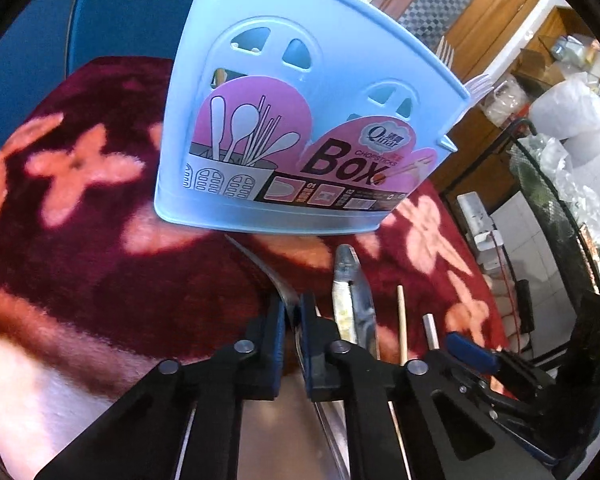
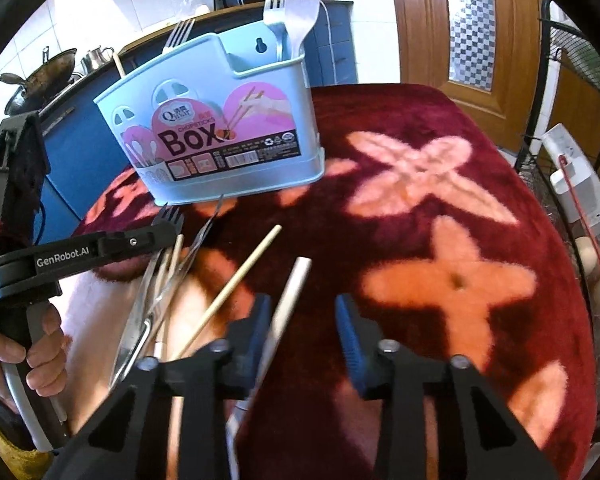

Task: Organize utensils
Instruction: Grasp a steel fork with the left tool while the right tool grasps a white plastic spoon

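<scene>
Nearest the left wrist camera, the left gripper (image 1: 292, 312) has its blue-padded fingers (image 1: 275, 332) closed almost together on the thin handle of a metal utensil (image 1: 260, 264), which runs from between the pads up toward the base of the blue utensil box (image 1: 300, 80). Which kind of utensil it is cannot be told here. Just right of the fingers lie other pieces on the red flowered cloth (image 1: 80, 220) that covers the desk: a flat metal piece with a pale handle (image 1: 350, 292), a wooden chopstick (image 1: 401, 320) and a short white chopstick end (image 1: 430, 330). The box stands just beyond them, its pink label facing the camera, with fork tines (image 1: 446, 50) showing over its rim. At the lower right the blue pad of the right gripper (image 1: 474, 350) is visible.

In the right wrist view, the right gripper (image 2: 302, 330) is nearest, its fingers (image 2: 350, 344) partly open; no earlier picture shows their motion. A white chopstick (image 2: 290, 300) lies between them, close against the left pad while the right pad stands clear of it, so it is not clamped. A wooden chopstick (image 2: 240, 276) lies just to the left, and further left a cluster of metal utensils (image 2: 164, 284) and sticks sits under the left gripper (image 2: 168, 222), whose black body is held by a person's hand (image 2: 32, 356). The utensil box (image 2: 220, 132) stands upright at the far edge of the cloth (image 2: 440, 200), with two forks (image 2: 296, 12) in its raised back compartment and another fork (image 2: 178, 34) and a wooden stick at its left.
</scene>
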Demonstrator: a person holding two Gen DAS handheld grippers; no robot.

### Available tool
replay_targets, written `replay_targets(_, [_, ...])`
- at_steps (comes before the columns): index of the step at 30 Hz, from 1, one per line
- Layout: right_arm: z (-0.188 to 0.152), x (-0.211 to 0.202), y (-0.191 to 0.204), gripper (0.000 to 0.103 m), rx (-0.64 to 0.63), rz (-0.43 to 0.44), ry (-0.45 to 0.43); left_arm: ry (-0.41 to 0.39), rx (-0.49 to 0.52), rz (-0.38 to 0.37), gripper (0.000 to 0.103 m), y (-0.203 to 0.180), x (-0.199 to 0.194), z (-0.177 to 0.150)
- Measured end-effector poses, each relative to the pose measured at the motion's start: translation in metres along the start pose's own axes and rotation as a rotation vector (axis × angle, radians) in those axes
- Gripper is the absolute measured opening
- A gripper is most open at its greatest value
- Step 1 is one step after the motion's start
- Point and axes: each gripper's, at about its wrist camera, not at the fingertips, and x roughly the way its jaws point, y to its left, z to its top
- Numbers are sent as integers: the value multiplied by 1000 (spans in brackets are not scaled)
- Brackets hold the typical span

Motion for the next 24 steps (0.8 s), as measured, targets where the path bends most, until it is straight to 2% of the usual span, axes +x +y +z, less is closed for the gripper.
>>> replay_targets(4, [1, 3, -3, 15, 24, 54, 6, -23, 9, -18, 4, -3, -7, -1])
replay_targets(8, [3, -1, -7, 9, 64, 113, -7, -55, 24, -47, 3, -5, -22, -3])
replay_targets(15, [10, -33, -6, 8, 80, 147, -137, -138, 60, -95, 2, -14, -58, -5])
replay_targets(24, [17, -70, -1, 8, 88, 158, -270, -250, 114, -117, 2, -27, -100, -10])
